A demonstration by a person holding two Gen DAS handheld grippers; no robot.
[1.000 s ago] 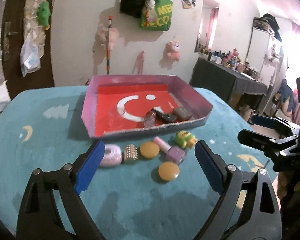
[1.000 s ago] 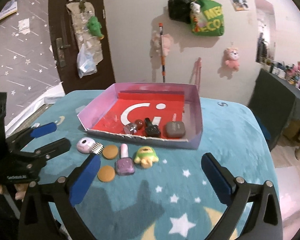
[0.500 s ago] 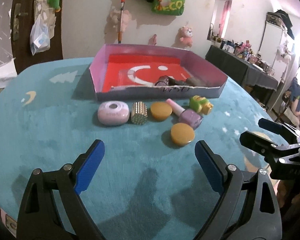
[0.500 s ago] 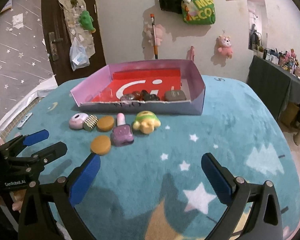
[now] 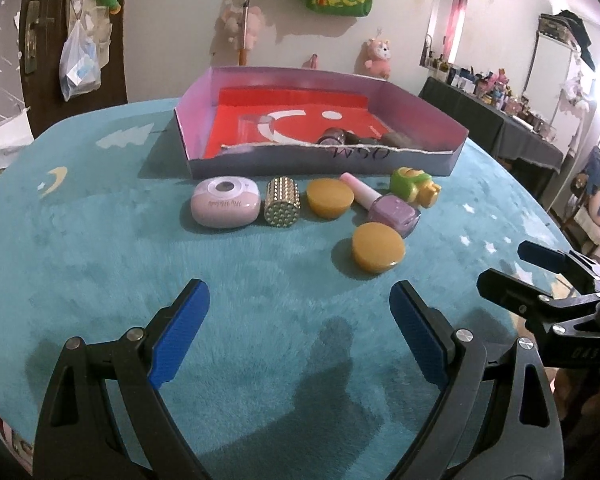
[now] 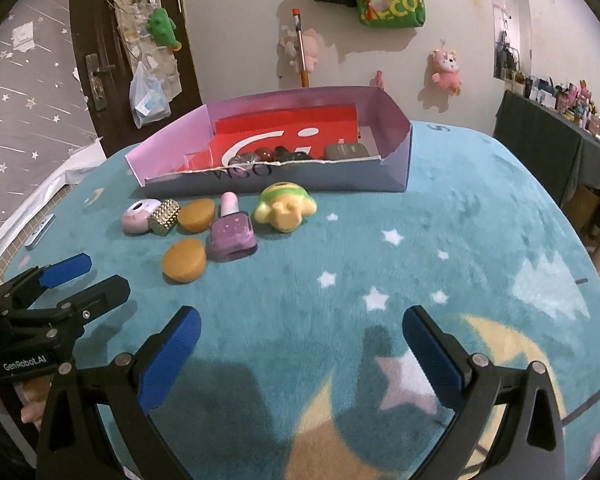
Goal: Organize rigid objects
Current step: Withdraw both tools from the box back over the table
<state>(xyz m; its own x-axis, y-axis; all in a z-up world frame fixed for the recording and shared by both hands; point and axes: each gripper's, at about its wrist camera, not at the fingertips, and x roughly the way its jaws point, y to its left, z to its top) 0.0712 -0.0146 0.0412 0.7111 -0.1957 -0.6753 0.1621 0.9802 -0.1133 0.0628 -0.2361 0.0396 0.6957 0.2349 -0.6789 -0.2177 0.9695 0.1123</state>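
Left gripper (image 5: 300,320): jaws wide apart, holding nothing, low over the teal blanket (image 5: 100,260). It also shows in the right wrist view at 9 o'clock (image 6: 80,276).
Right gripper (image 6: 300,348): jaws wide apart, holding nothing, above the blanket. In the left wrist view it shows at 3 o'clock (image 5: 516,264).
Cardboard tray (image 5: 260,162): at 12 o'clock of the left gripper, on the blanket, with pale purple walls and a red floor. A few small dark things lie inside, near the front wall; I cannot tell what they are.
Pink case (image 5: 225,201): in front of the tray, at the left end of a row, just beside the studded cylinder.
Studded cylinder (image 5: 282,207): gold, lying on its side, between the pink case and the far amber disc.
Far amber disc (image 5: 330,198): in the row, just beside the nail polish cap.
Nail polish bottle (image 5: 388,206): lilac with a pink cap, lying down, cap toward the tray.
Near amber disc (image 5: 378,246): at 1 o'clock of the left gripper, the closest thing to it, touching or almost touching the bottle.
Green and yellow toy (image 5: 414,186): at the right end of the row, near the tray front wall.
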